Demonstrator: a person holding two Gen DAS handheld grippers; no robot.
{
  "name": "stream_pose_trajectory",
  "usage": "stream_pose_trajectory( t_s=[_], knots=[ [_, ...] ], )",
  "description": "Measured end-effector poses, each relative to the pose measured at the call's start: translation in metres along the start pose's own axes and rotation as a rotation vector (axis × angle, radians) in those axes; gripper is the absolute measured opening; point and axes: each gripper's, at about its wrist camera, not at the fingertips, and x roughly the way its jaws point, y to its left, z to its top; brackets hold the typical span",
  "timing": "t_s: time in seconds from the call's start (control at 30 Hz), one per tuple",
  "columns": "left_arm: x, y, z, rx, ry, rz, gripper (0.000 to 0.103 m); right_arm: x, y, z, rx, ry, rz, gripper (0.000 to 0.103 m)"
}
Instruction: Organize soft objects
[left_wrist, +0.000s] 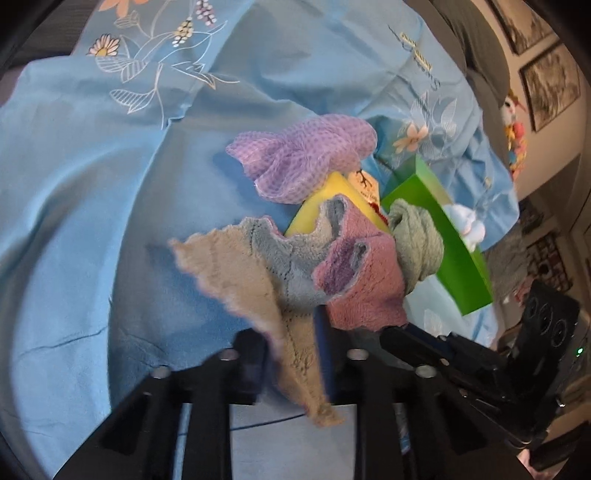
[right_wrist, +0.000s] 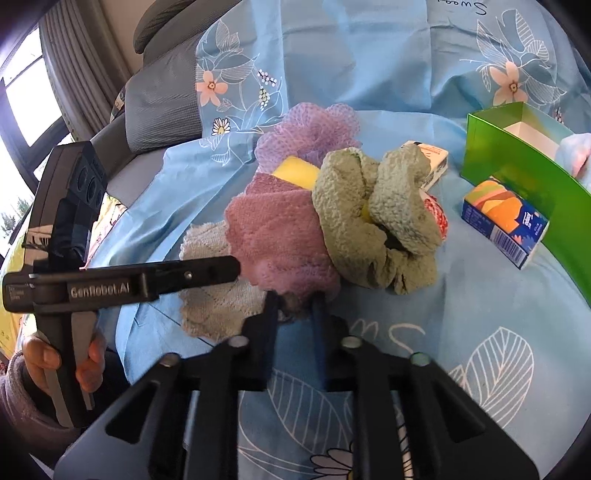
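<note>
1. a fluffy microfibre cloth, pink on one face and grey-blue on the other (left_wrist: 314, 266), lies crumpled on a light blue bedsheet printed with flowers (left_wrist: 92, 221), at the near edge of a small heap of soft things
2. the left gripper (left_wrist: 295, 350) is closed narrowly on a beige-grey flap of this cloth, which runs down between its black fingers
3. the right gripper (right_wrist: 295, 299) pinches the near hem of the same cloth's pink side (right_wrist: 280, 236), its jaws drawn close together with fabric between them
4. a sage-green terry cloth, twisted into a knot (right_wrist: 373, 206), sits touching the pink cloth on its right side in the right wrist view
5. behind both, a yellow sponge block (right_wrist: 295, 166) is partly buried, with a lilac mesh bath puff (right_wrist: 310, 129) resting on it
6. a bright green open cardboard box (right_wrist: 517, 177) stands further right, a small colourful carton (right_wrist: 506, 218) just beside its wall
7. a hand (right_wrist: 55, 362) grips the left tool's handle
</note>
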Motion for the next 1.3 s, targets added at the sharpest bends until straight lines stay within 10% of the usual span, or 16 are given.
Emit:
stream_pose_trajectory(
  t_s=[0.53,0.67,0.73,0.9,1.13,1.3],
  knots=[
    [-0.04,-0.027,-0.004,0.048,-0.072,-0.041,0.007,-0.043,0.033,0.011,-0.058,-0.093,0.04,0.007],
    [-0.02,-0.018,-0.005,0.015,-0.025,0.047,0.007,-0.032,0.016,0.002,-0.01,-0.06,-0.047,0.02],
    [-0.017,-0.01,-0.009,-0.017,-0.007,0.06,0.007,-0.025,0.01,-0.005,0.005,-0.028,-0.064,0.049],
    [-0.012,-0.001,-0.015,-0.037,0.026,0.094,0.008,-0.02,0.001,-0.011,0.041,-0.022,-0.034,0.053],
    [-0.006,-0.003,-0.014,-0.051,0.045,0.011,0.067,-0.002,-0.003,-0.005,0.072,-0.003,-0.002,0.053],
    [-0.003,-0.006,-0.001,-0.073,0.036,0.006,0.076,0.003,-0.003,0.0,0.075,0.001,-0.002,0.052]
  ],
)
